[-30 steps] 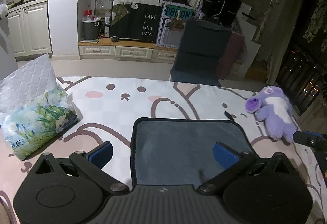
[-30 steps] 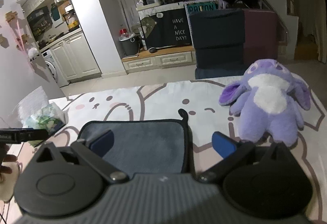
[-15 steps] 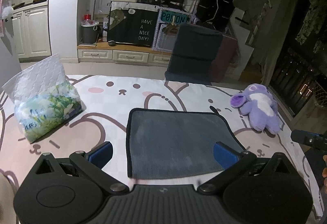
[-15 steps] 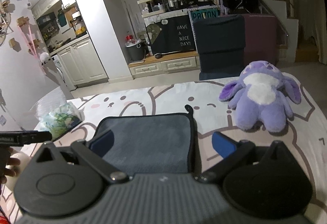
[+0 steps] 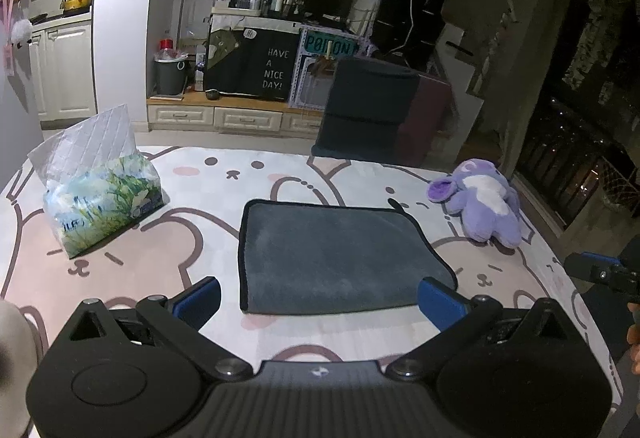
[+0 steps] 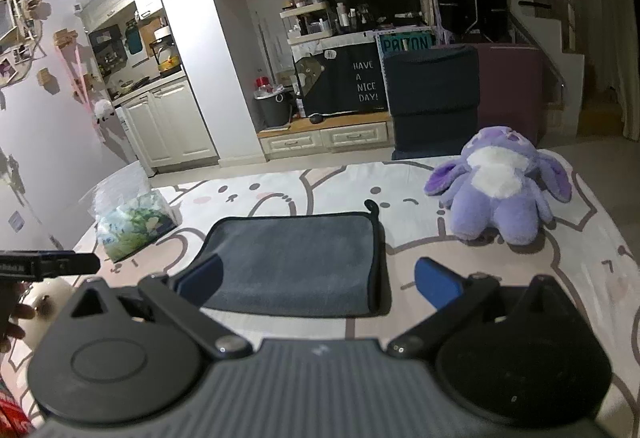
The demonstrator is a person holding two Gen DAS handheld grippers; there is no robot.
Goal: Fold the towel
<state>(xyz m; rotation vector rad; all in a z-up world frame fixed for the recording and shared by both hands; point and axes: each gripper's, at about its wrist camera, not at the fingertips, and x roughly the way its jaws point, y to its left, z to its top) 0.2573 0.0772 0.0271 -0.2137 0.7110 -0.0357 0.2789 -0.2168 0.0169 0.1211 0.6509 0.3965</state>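
Observation:
A dark grey towel (image 5: 336, 254) with black edging lies flat, folded into a rectangle, on the cartoon-print tablecloth (image 5: 224, 174). It also shows in the right wrist view (image 6: 296, 258), with its hanging loop at the far right corner. My left gripper (image 5: 320, 296) is open and empty, held above and short of the towel's near edge. My right gripper (image 6: 318, 278) is open and empty, over the towel's near right edge. Neither touches the towel.
A tissue pack (image 5: 96, 190) stands at the left of the table, also in the right wrist view (image 6: 132, 222). A purple plush toy (image 5: 480, 198) lies at the right (image 6: 504, 190). A dark chair (image 5: 368, 110) stands behind the table.
Both grippers have drawn back and up from the towel. The towel lies flat where it was, now seen whole and farther off.

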